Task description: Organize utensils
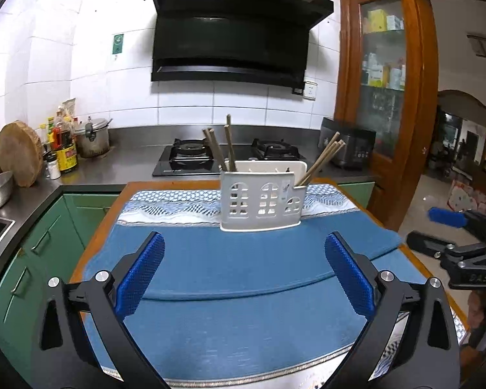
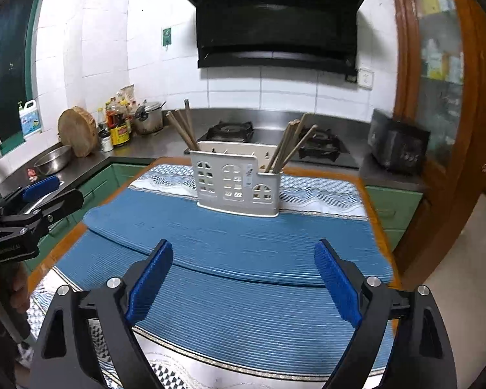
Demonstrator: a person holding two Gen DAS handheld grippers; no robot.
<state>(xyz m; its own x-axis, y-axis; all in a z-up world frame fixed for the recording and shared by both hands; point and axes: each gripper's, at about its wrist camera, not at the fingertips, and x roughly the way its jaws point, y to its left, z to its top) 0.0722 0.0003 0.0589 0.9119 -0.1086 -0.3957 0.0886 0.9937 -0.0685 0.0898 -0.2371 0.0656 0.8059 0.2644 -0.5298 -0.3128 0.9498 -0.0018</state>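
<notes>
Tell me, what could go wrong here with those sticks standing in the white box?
1. The white holder stands on a folded blue cloth and looks light; a nudge from either open claw, left or right, might tip it.
2. The chopsticks lean outward at angles, so a claw reaching in could knock them out.
3. The cloth's fold could snag a claw and drag the holder.

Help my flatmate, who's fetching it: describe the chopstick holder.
On the blue mat covering the table before the stove stands a white plastic holder. Window-shaped cutouts pierce its front, and chopsticks lean out both ends.
</notes>
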